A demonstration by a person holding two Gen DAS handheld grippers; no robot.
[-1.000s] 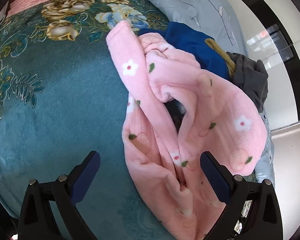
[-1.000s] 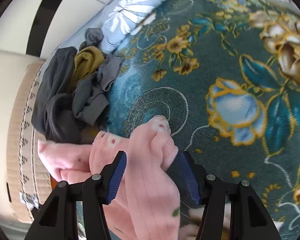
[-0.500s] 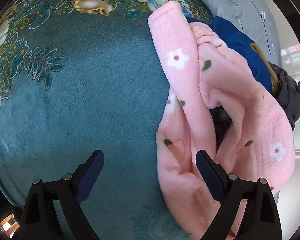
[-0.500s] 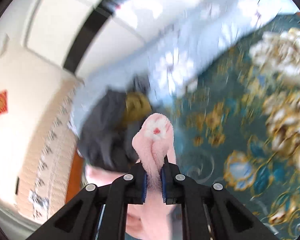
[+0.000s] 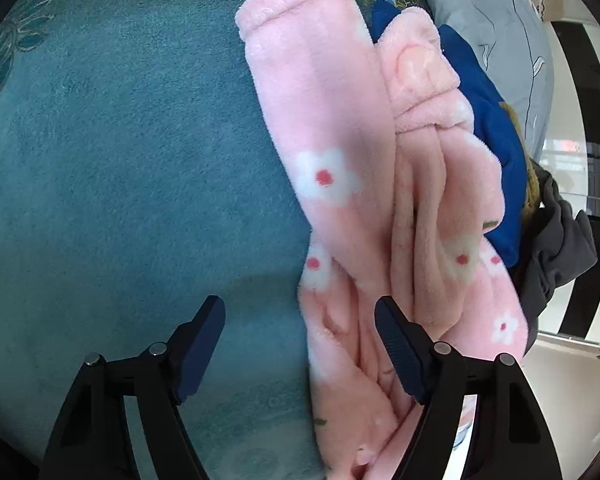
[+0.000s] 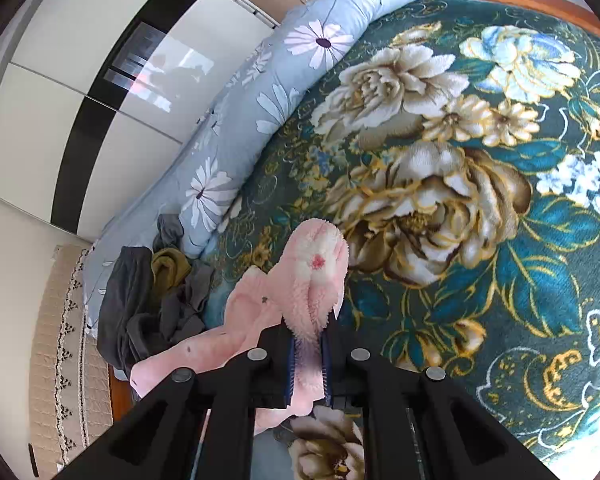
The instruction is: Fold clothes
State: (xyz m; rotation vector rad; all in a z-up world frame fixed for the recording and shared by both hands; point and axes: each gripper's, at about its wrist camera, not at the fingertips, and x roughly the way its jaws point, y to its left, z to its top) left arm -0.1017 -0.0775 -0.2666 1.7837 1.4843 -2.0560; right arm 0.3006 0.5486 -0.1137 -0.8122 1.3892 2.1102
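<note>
The bed [image 6: 480,280] fills both views under a teal blanket [image 5: 120,160] printed with big cream and blue flowers. A pale blue floral quilt [image 6: 260,92] runs along the bed's edge from 12 o'clock down to 9 o'clock in the right wrist view, with white wardrobe doors [image 6: 100,60] beyond it. The pink fleece garment [image 5: 340,140], dotted with white flowers, lies on the blanket in a long crumpled strip from 12 o'clock to 6 o'clock in the left wrist view. At 3 o'clock of it sit a blue garment [image 5: 496,128] and a heap of grey clothes [image 6: 140,304] with an olive piece [image 6: 168,268] among them. The left gripper [image 5: 300,352] has its jaws wide, the right-hand one lying over the pink fleece, the other over bare blanket. The right gripper [image 6: 308,354] has its jaws narrow, pinching a fold of the pink garment that pokes up past the tips.
</note>
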